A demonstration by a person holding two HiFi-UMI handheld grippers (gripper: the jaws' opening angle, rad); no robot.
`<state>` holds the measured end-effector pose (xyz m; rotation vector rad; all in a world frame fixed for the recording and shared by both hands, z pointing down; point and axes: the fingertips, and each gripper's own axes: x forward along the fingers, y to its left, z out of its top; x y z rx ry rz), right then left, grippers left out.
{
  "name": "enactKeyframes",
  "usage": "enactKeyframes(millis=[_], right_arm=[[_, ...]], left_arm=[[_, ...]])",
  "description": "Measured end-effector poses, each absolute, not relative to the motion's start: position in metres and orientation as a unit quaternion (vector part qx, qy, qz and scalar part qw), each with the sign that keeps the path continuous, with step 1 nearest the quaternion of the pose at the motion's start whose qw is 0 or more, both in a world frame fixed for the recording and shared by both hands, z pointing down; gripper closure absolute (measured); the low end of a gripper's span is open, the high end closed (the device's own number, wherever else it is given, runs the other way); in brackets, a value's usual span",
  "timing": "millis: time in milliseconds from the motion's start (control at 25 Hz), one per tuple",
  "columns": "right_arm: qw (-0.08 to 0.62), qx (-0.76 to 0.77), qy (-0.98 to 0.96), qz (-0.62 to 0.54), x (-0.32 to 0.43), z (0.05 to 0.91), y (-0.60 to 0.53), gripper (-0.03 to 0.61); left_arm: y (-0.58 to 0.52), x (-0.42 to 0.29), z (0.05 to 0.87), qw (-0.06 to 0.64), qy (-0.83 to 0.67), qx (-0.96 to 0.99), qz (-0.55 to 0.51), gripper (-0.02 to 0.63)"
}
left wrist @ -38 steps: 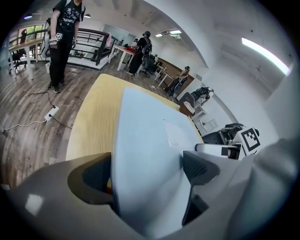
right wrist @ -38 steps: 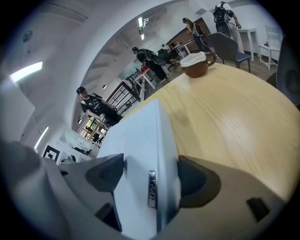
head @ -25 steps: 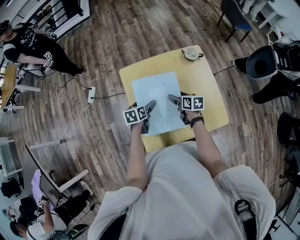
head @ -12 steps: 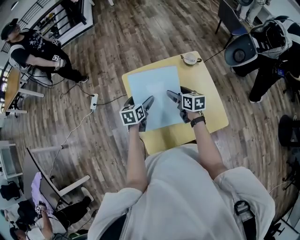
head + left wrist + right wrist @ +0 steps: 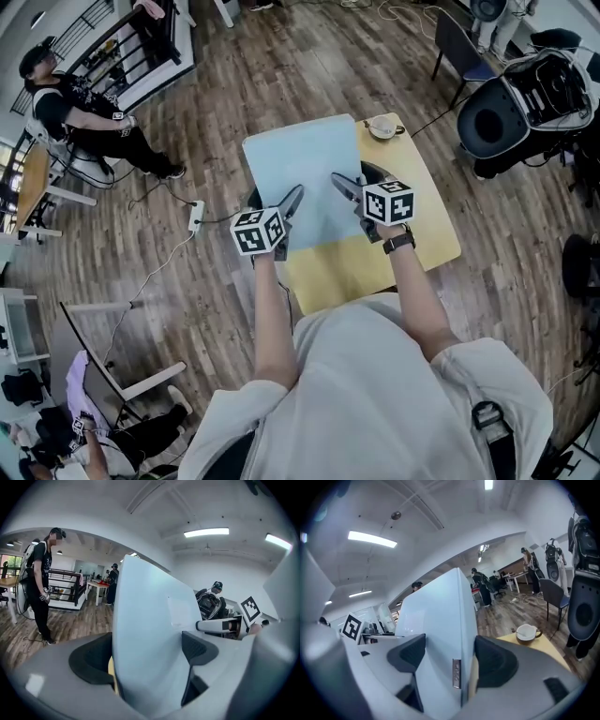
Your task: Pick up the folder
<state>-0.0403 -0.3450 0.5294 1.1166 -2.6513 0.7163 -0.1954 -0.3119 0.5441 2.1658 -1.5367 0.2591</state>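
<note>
A light blue folder (image 5: 307, 173) hangs above the yellow table (image 5: 375, 262), with its near edge held from both sides. My left gripper (image 5: 289, 202) is shut on its left near part and my right gripper (image 5: 343, 187) on its right near part. In the left gripper view the folder (image 5: 150, 630) stands on edge between the dark pads (image 5: 199, 648). The right gripper view shows the folder (image 5: 436, 620) filling the gap between the pads (image 5: 408, 652), its spine toward the right one. Each gripper's marker cube (image 5: 351, 626) shows in the other's view.
A white cup on a saucer (image 5: 382, 127) stands at the table's far right corner. A black chair (image 5: 497, 112) is at the upper right. A power strip (image 5: 196, 216) and cables lie on the wooden floor on the left. People stand at the room's edges (image 5: 80, 112).
Both grippers have risen together with the folder, which lay flat on the table and now hangs above it, hiding the far part of the tabletop.
</note>
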Motion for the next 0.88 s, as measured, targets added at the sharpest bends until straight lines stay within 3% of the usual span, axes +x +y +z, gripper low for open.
enactKeyframes(millis=[880], right_arm=[[0.020,0.409,-0.909,0.079,-0.029,0.384,-0.344,0.233]], left_arm=[[-0.321,-0.184,0.412,0.135,-0.567,0.812,0.026,0.140]])
